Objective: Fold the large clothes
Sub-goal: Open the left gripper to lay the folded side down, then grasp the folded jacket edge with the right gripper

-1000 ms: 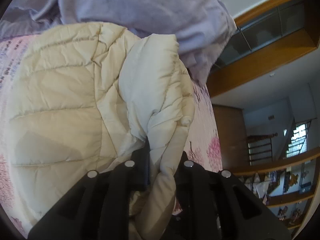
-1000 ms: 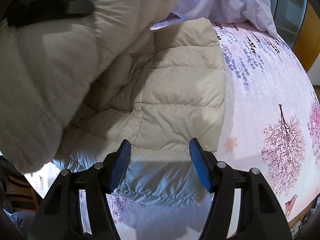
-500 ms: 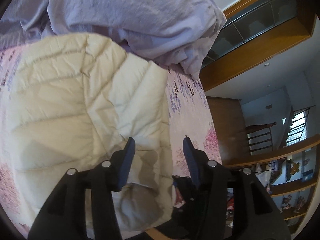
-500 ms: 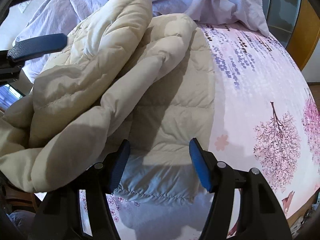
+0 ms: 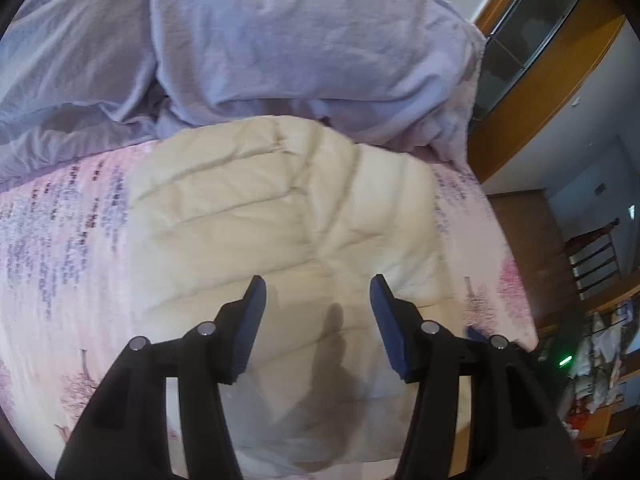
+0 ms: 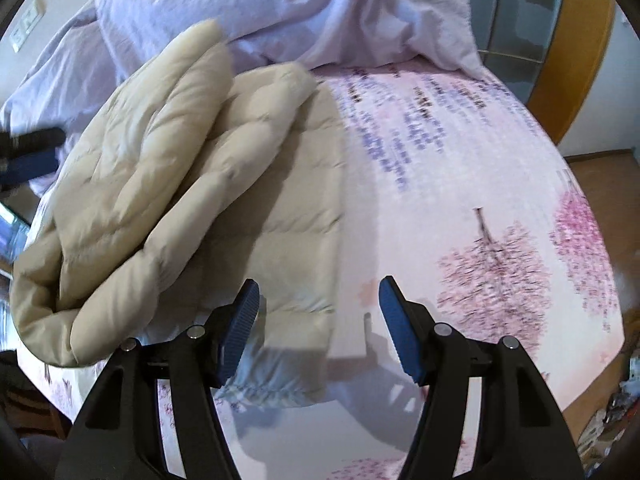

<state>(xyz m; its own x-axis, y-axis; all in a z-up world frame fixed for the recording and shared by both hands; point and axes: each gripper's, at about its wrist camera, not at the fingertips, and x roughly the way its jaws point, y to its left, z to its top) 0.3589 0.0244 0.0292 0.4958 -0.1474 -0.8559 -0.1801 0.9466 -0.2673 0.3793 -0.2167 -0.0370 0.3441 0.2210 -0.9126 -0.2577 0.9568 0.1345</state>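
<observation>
Left wrist view: the left gripper (image 5: 316, 292) hangs above a cream puffer jacket (image 5: 280, 216) with its blue pads spread and nothing between them; a second ago those pads pinched a fold of the jacket, and the jaws have just been opening, letting the fold drop flat. The jacket now lies on a pink bedsheet (image 5: 60, 248) printed with trees and purple blossoms, its far edge touching a rumpled lilac duvet (image 5: 304, 36) heaped at the head of the bed. The jacket's near edge is cut off behind the gripper's black frame. In the right wrist view, the right gripper (image 6: 320, 300) is spread as wide as it was a second ago and holds nothing, its left pad above the jacket's (image 6: 168, 168) pale blue hem, its right pad above bare sheet (image 6: 460, 168). The padded flap that a second ago hung lifted across the upper left of that view now rests folded over the jacket's body as a thick roll. Motion blur softens the sheet's print. Part of the left gripper (image 6: 28, 156) shows at the far left edge, mostly cut off. A wooden headboard (image 5: 532, 92) with dark panels stands beyond the duvet.
</observation>
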